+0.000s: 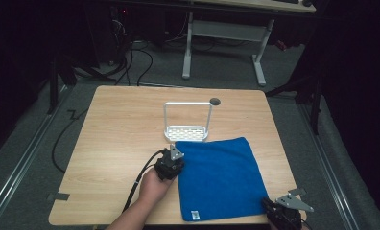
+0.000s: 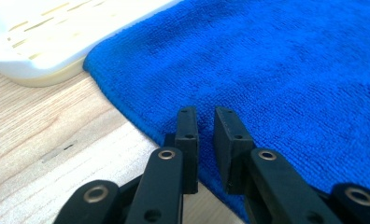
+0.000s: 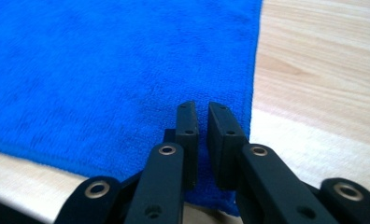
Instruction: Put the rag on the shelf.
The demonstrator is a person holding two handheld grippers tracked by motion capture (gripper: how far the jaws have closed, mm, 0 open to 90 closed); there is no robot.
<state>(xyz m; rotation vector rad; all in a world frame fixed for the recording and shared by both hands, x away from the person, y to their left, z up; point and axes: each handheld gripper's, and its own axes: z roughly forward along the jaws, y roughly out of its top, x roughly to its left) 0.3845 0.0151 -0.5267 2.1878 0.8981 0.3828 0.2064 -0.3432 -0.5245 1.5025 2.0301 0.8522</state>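
While the blue microfibre cloth (image 1: 219, 178) lies flat on the wooden desk (image 1: 121, 124), its far edge touching the white slotted rack (image 1: 186, 125), each tool sits at a cloth edge. The left tool (image 1: 171, 160) is at the far-left edge, the right tool (image 1: 279, 211) at the near-right corner. Both have jaws narrowly parted with no cloth pinched between them. A small white label (image 1: 195, 215) near the front-left corner is too small to read.

A blue microfibre towel (image 1: 219, 178) lies spread flat on the bench (image 1: 121, 129), its far edge touching a white slotted rack (image 1: 187, 131).
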